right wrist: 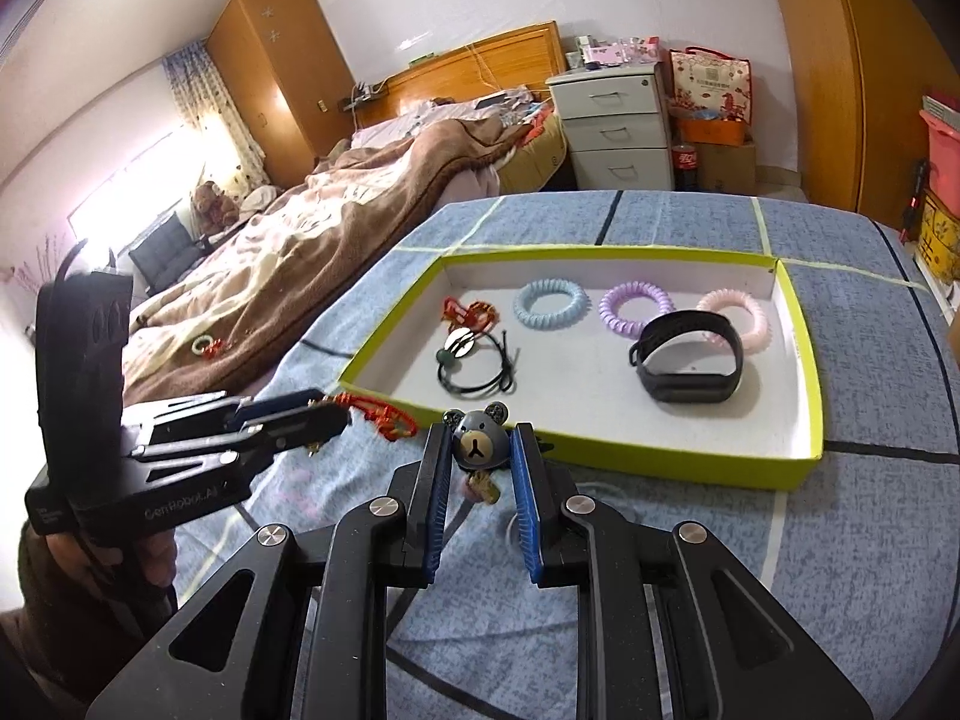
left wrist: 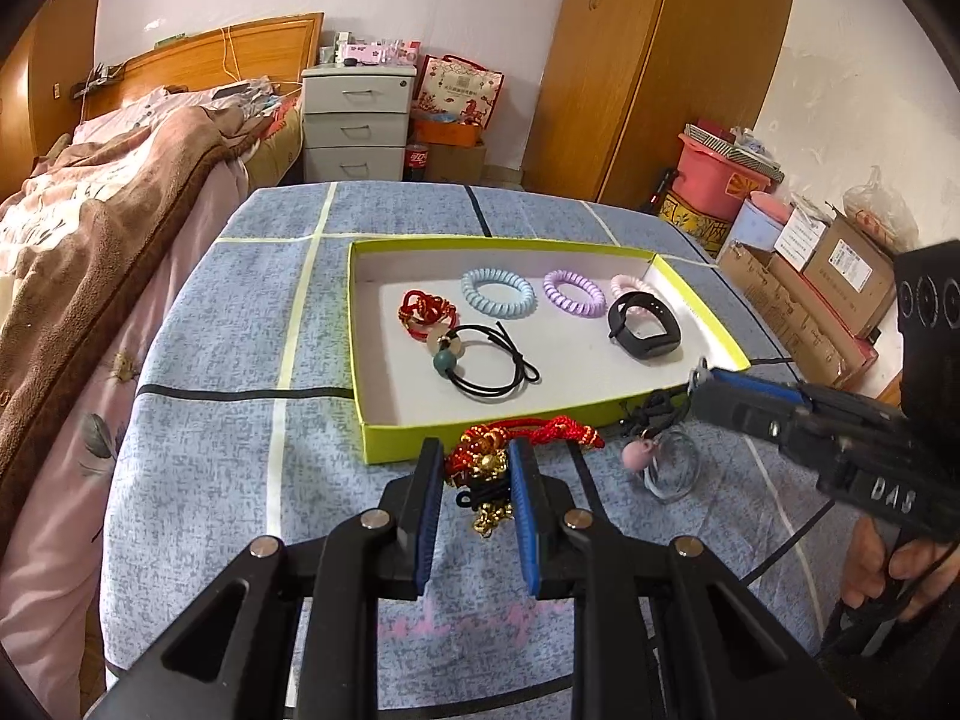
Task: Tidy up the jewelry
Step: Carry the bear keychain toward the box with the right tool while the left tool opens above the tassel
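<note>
Left gripper (left wrist: 473, 468) pinches red and gold knotted charm (left wrist: 487, 463). Right gripper (right wrist: 480, 453) pinches grey bear hair tie (right wrist: 475, 443). Both beside green tray (left wrist: 480, 438) on worktop (left wrist: 198, 450).

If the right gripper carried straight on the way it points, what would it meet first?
Probably the near wall of the green tray, just beyond the bear charm held in the right gripper; depth is uncertain.

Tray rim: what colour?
Lime yellow-green rim, white inside. Shows best in the right wrist view.
</note>
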A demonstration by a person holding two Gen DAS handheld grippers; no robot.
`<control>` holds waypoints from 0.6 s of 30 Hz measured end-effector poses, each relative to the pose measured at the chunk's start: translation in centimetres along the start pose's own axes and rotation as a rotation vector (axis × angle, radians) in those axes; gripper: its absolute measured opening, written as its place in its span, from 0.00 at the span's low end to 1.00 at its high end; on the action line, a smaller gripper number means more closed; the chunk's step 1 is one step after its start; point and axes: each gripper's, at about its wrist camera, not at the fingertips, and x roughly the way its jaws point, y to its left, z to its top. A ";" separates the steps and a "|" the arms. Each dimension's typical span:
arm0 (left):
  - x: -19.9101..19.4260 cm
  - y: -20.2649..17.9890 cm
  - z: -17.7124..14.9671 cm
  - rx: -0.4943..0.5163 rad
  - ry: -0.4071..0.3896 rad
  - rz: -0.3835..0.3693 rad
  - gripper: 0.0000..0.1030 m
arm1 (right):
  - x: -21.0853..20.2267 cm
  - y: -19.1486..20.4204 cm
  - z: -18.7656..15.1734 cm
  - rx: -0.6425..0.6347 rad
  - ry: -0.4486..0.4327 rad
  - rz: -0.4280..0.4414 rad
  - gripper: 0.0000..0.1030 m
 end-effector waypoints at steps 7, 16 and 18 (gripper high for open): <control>0.2 0.2 0.2 -0.017 0.003 -0.011 0.22 | -1.2 -1.1 1.3 0.033 -0.033 0.010 0.20; 0.4 0.2 0.7 -0.015 -0.003 -0.014 0.22 | -1.3 -1.4 1.5 0.040 -0.034 -0.002 0.20; 0.3 0.2 1.0 -0.014 -0.009 -0.014 0.22 | -1.3 -1.4 1.6 0.038 -0.037 -0.002 0.20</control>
